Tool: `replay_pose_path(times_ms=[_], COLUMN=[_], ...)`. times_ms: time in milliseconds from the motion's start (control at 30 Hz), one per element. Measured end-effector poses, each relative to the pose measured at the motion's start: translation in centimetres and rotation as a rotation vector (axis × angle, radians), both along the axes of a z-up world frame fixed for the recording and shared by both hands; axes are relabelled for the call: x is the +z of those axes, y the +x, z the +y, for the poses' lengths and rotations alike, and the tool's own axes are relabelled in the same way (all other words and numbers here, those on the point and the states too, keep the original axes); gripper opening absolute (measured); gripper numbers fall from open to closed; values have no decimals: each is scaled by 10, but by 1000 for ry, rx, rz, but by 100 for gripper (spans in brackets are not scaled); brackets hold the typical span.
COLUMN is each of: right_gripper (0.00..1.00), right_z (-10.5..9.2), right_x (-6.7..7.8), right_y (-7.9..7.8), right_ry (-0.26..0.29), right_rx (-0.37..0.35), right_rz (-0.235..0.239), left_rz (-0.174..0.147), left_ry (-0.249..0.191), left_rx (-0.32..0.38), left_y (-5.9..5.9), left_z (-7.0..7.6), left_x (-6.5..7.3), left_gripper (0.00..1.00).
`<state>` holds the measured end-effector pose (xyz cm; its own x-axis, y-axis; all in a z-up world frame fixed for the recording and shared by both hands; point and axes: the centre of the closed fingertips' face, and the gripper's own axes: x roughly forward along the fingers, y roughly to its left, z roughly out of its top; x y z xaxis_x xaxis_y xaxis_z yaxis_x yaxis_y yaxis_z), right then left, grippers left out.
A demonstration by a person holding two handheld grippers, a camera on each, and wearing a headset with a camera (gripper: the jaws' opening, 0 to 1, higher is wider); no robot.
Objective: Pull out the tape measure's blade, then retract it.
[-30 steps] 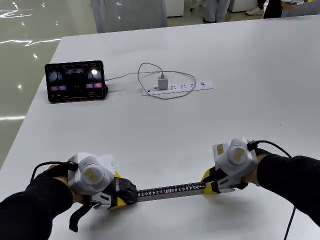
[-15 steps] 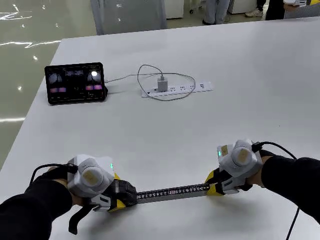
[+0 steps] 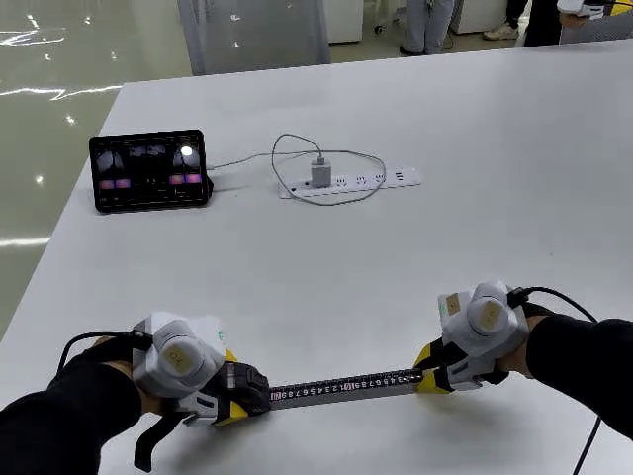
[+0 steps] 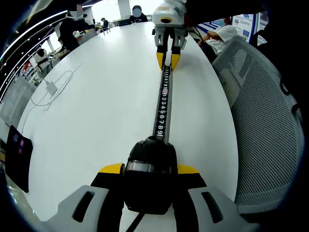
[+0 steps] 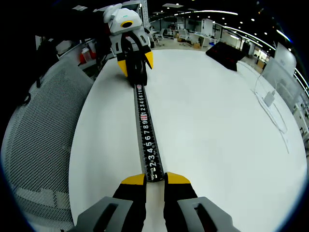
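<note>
A black tape measure case (image 4: 150, 174) sits between yellow-tipped jaws, with my left gripper (image 3: 229, 394) shut on it near the table's front edge. Its dark numbered blade (image 3: 341, 387) runs flat along the table (image 3: 396, 257) to the right. My right gripper (image 3: 427, 372) is shut on the blade's end (image 5: 153, 178). In the left gripper view the blade (image 4: 163, 104) stretches away to the right gripper (image 4: 168, 57). In the right gripper view the blade (image 5: 145, 133) runs to the left gripper (image 5: 134, 65) holding the case.
A black tablet (image 3: 148, 169) with a lit screen stands at the back left. A white power strip (image 3: 351, 181) with a charger and looped cable (image 3: 297, 148) lies behind the middle. A mesh chair (image 4: 270, 125) stands by the table's edge. People sit farther off.
My right gripper has moved further right with the blade's end, so more of the blade is drawn out of the case. The left gripper has stayed about where it was.
</note>
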<state>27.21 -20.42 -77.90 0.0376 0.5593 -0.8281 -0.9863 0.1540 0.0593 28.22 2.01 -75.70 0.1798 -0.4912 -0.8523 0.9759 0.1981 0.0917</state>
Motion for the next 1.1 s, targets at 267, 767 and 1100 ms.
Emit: replay_pose_path(times_ms=[267, 767, 1100], right_gripper=[9, 9, 9], right_z=[-7, -20, -27], right_x=[0, 0, 0], right_y=[-1, 0, 0], right_ry=[-3, -12, -17], right_rx=[-9, -9, -20], right_rz=[3, -2, 3], left_rz=[0, -2, -4], left_ry=[1, 3, 3], left_rx=[-1, 0, 1], left_y=[0, 0, -1], left_z=[0, 0, -1], left_x=[0, 0, 0], left_gripper=[33, 33, 33])
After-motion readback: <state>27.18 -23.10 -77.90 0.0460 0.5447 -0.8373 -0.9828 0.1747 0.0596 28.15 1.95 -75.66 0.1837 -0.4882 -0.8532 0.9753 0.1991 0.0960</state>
